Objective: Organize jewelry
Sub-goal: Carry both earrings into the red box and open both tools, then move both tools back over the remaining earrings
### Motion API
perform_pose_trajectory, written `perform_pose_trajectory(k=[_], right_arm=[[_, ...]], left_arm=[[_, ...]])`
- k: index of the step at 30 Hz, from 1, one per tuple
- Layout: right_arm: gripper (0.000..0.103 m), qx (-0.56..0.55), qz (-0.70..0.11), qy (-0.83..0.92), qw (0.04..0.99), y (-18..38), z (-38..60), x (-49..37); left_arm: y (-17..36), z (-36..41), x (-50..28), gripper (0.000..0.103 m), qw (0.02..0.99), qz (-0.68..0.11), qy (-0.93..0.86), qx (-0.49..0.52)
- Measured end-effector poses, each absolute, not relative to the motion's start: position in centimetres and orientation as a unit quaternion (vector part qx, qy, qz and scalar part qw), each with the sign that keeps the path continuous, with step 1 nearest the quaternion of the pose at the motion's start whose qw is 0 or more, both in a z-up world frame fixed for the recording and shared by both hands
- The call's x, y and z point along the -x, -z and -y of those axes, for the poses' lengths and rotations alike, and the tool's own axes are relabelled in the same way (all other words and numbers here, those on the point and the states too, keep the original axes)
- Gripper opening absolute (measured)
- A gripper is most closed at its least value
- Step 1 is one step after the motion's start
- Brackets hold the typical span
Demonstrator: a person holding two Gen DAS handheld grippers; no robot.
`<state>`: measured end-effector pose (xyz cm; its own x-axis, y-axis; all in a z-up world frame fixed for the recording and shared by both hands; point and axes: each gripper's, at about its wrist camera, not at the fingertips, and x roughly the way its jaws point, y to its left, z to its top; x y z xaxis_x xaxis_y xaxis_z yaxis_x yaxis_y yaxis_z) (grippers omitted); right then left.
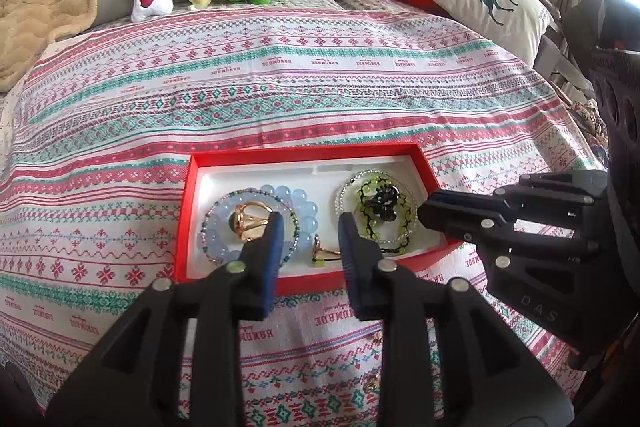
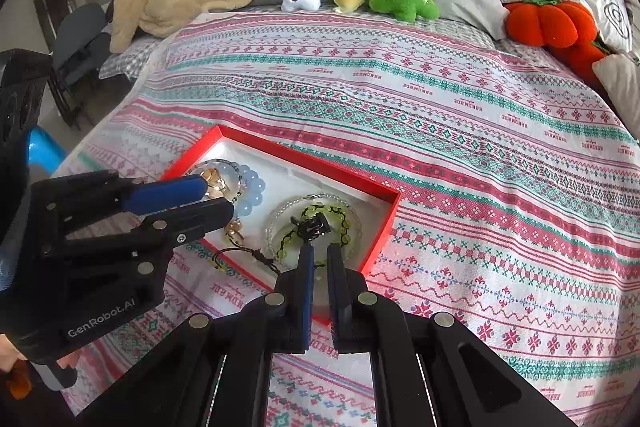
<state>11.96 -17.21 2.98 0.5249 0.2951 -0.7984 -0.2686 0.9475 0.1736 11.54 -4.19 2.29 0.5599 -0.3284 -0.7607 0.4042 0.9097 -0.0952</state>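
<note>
Holding bracelets (image 1: 260,223) and rings (image 1: 324,251), red tray (image 1: 182,227)

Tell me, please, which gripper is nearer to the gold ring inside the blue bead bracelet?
Left. The left gripper hangs right beside the gold ring, one finger tip at its edge. The right gripper sits over the green bracelet at the tray's other end.
</note>
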Motion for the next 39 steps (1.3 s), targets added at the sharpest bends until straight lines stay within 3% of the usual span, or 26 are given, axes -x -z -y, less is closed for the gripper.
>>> perform_pose_trajectory(k=[4,10,16,17,20,29,39], right_arm=[[0.006,-0.013,-0.457,-0.162,0.874,-3.1,17.0,-12.0],[0.007,-0.005,-0.454,-0.163,0.876,-3.0,16.4,-12.1],[0.021,-0.005,-0.458,-0.164,0.873,-3.0,16.0,-12.2],[0.027,-0.005,-0.460,-0.165,0.873,-2.9,16.0,-12.1],[0.059,-0.001,-0.453,-0.167,0.876,-3.1,16.0,-11.7],[0.061,-0.002,-0.439,-0.173,0.882,-4.1,16.0,-10.4],[0.071,0.019,-0.447,-0.175,0.877,-3.6,16.7,-8.4]], left_arm=[[-2.5,3.8,-11.1,0.036,0.884,-0.420,0.199,-0.054],[-2.9,2.8,-10.4,0.050,0.886,-0.419,0.190,-0.055],[-3.0,1.7,-9.5,0.068,0.885,-0.422,0.184,-0.070],[-3.0,1.6,-9.4,0.070,0.884,-0.424,0.183,-0.074],[-2.9,1.1,-9.1,0.075,0.881,-0.430,0.179,-0.080],[-2.0,-0.4,-8.5,0.079,0.870,-0.458,0.166,-0.081],[-0.8,-1.7,-7.4,0.079,0.851,-0.494,0.167,-0.062]])
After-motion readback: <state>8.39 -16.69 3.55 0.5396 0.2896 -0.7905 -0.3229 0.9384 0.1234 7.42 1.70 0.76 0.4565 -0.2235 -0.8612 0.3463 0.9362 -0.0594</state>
